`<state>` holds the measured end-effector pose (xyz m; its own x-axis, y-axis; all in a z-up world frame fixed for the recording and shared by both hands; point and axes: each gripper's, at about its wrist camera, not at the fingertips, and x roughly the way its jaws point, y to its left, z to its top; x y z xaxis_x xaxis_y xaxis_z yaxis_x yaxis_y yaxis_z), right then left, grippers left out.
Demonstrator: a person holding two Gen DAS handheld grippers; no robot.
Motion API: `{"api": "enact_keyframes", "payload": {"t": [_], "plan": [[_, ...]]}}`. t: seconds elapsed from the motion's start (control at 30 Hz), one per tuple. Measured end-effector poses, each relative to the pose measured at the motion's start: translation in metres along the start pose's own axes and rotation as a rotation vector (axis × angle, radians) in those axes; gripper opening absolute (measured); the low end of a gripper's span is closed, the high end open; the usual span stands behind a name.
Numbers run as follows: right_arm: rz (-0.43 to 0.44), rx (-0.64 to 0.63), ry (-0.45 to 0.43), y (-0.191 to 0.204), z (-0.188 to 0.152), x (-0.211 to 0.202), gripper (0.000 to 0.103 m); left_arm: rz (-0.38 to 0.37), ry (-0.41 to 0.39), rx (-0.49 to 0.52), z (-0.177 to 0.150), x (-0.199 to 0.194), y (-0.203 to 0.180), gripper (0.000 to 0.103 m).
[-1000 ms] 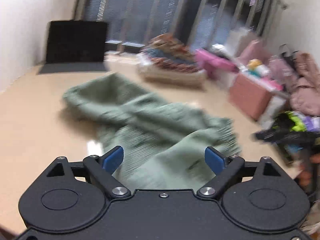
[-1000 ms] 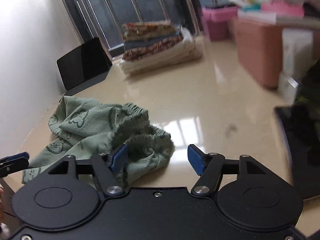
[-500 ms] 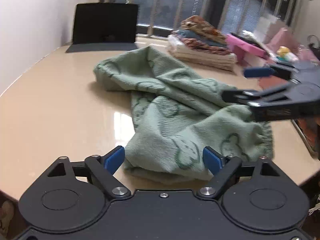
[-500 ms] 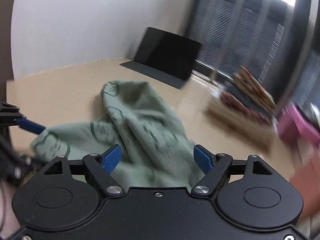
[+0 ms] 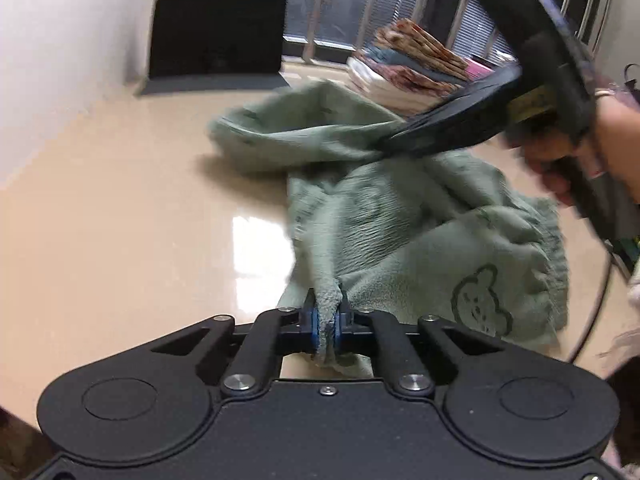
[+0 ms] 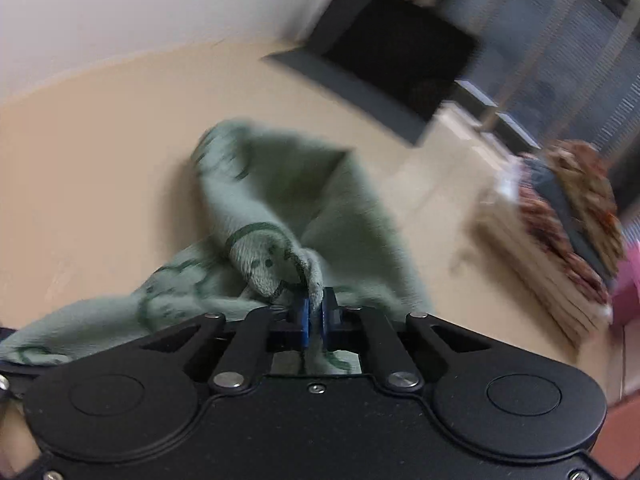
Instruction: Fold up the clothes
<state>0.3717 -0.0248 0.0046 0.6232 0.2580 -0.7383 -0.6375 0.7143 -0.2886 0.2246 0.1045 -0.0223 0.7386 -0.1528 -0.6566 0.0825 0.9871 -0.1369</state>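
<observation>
A crumpled green garment (image 5: 400,216) with dark bear prints lies on the beige table (image 5: 120,220). My left gripper (image 5: 327,326) is shut on a bunched edge of it at the near side. In the right wrist view my right gripper (image 6: 314,320) is shut on another fold of the same green garment (image 6: 280,208), which rises in a ridge from the jaws. The right gripper's black body (image 5: 500,92) and the hand holding it show in the left wrist view, over the garment's far right part.
A black tablet on a stand (image 5: 216,36) sits at the table's far left by the wall. A stack of folded patterned clothes (image 5: 408,68) stands at the back by the window, also in the right wrist view (image 6: 568,232). Pink items lie beyond it.
Both grippers were open above the garment. Now each has dropped onto it and shut on a fold. The right gripper has swung over the cloth's far side.
</observation>
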Motion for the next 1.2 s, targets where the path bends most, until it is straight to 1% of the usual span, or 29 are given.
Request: {"api": "enact_keyframes", "payload": {"t": [0.13,0.2,0.3,0.37,0.4,0.43,0.47,0.5,0.53,0.57,0.63,0.7,0.73,0.9,0.97,1.07,1.13,1.2], "plan": [[-0.097,0.201,-0.096,-0.06,-0.008,-0.036,0.003,0.092,-0.059,-0.02,0.02,-0.017,0.028,0.006],[-0.104,0.3,-0.123,-0.09,-0.019,-0.053,0.003,0.13,-0.099,-0.035,0.033,-0.027,0.041,0.006],[-0.091,0.439,-0.143,-0.128,-0.041,-0.074,0.003,0.157,-0.131,-0.033,0.051,-0.032,0.051,0.007],[-0.056,0.494,-0.11,-0.14,-0.06,-0.076,0.009,0.167,-0.125,-0.033,0.061,-0.028,0.054,0.011],[-0.038,0.512,-0.09,-0.143,-0.068,-0.073,0.013,0.174,-0.119,-0.036,0.064,-0.024,0.053,0.027],[-0.022,0.531,-0.071,-0.145,-0.077,-0.071,0.035,0.188,-0.117,-0.042,0.065,-0.021,0.051,0.051],[-0.02,0.554,-0.063,-0.146,-0.086,-0.07,0.049,0.201,-0.121,-0.045,0.064,-0.02,0.049,0.063],[-0.021,0.577,-0.067,-0.146,-0.095,-0.072,0.071,0.21,-0.136,-0.041,0.062,-0.02,0.045,0.078],[-0.019,0.598,-0.081,-0.145,-0.104,-0.075,0.083,0.22,-0.152,-0.037,0.06,-0.021,0.041,0.083],[-0.01,0.608,-0.096,-0.142,-0.113,-0.079,0.086,0.225,-0.164,-0.032,0.057,-0.022,0.038,0.085],[0.007,0.613,-0.122,-0.133,-0.131,-0.089,0.097,0.221,-0.181,-0.028,0.048,-0.026,0.032,0.103],[0.009,0.591,-0.147,-0.122,-0.147,-0.101,0.101,0.213,-0.191,-0.031,0.037,-0.03,0.026,0.103],[0.003,0.575,-0.159,-0.115,-0.156,-0.107,0.102,0.199,-0.183,-0.023,0.032,-0.029,0.023,0.103],[-0.051,0.479,-0.166,-0.08,-0.189,-0.123,0.102,0.143,-0.139,0.039,0.004,-0.031,0.001,0.103],[-0.086,0.441,-0.16,-0.065,-0.199,-0.126,0.102,0.127,-0.116,0.075,-0.007,-0.03,-0.012,0.103],[-0.162,0.428,-0.173,-0.044,-0.215,-0.129,0.102,0.107,-0.087,0.126,-0.021,-0.022,-0.03,0.103],[-0.203,0.417,-0.182,-0.034,-0.221,-0.13,0.102,0.107,-0.076,0.161,-0.027,-0.017,-0.041,0.103],[-0.225,0.415,-0.177,-0.027,-0.225,-0.129,0.102,0.118,-0.071,0.192,-0.03,-0.012,-0.051,0.103]]}}
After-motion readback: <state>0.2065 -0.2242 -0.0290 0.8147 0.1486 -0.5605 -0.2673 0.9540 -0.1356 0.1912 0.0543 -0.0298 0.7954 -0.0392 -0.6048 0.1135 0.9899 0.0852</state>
